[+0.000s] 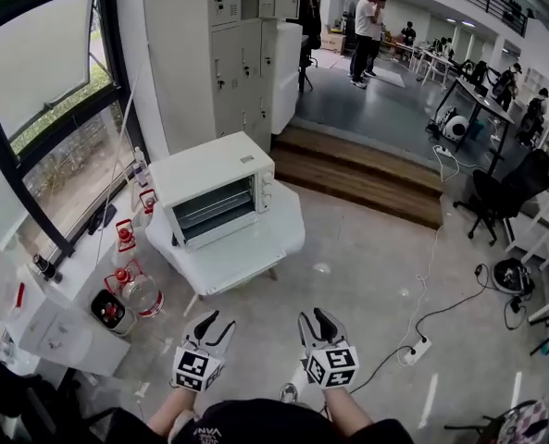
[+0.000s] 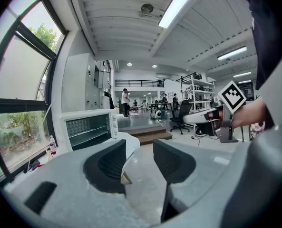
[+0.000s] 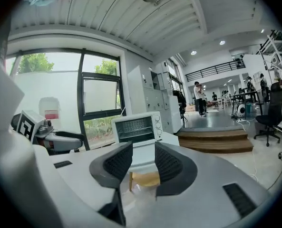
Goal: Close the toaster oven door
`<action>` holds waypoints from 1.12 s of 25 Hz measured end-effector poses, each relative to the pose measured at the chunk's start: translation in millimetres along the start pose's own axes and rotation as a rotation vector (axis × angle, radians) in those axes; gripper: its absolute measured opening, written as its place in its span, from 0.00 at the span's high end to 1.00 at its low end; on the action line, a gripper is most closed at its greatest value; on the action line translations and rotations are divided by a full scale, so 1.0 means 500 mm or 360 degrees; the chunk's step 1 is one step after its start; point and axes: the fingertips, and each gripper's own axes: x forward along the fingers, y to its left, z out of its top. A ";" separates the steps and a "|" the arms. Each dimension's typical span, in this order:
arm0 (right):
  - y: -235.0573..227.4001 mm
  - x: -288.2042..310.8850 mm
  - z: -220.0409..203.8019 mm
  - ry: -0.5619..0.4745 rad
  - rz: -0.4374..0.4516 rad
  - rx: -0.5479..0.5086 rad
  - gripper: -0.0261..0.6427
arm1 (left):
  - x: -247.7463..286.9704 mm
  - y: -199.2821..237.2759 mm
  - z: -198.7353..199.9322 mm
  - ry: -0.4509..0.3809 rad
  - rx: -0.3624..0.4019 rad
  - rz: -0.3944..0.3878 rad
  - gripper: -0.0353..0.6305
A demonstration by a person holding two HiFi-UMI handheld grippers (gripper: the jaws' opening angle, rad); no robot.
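Note:
A white toaster oven (image 1: pixel 214 192) stands on a low white table (image 1: pixel 276 237) ahead of me; its front faces me. Its door looks dropped open, and the wire racks inside show. The same oven (image 2: pixel 88 129) appears left of centre in the left gripper view. In the right gripper view the oven (image 3: pixel 137 128) sits just above the jaws. My left gripper (image 1: pixel 217 324) and right gripper (image 1: pixel 316 320) hang low near my body, well short of the table. Both are open with nothing between their pads. My left gripper (image 2: pixel 140 156) and right gripper (image 3: pixel 143 163) point towards the oven.
Water jugs with red caps (image 1: pixel 140 289) stand on the floor left of the table, under the window. Tall lockers (image 1: pixel 237 54) rise behind the oven. A wooden step (image 1: pixel 367 178) crosses the room beyond. A power strip and cable (image 1: pixel 415 350) lie on the floor at right.

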 end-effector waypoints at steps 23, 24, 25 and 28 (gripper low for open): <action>-0.180 0.139 -0.048 0.0229 0.0243 -0.0031 0.77 | 0.071 0.019 -0.074 0.0230 -0.0192 0.0503 0.68; -0.182 0.149 -0.049 0.0235 0.0235 -0.0037 0.77 | 0.083 0.032 -0.073 0.0228 -0.0191 0.0494 0.68; -0.184 0.158 -0.049 0.0240 0.0226 -0.0045 0.77 | 0.095 0.046 -0.070 0.0222 -0.0189 0.0487 0.68; -0.198 0.190 -0.052 0.0259 0.0197 -0.0059 0.77 | 0.139 0.085 -0.055 0.0189 -0.0191 0.0477 0.68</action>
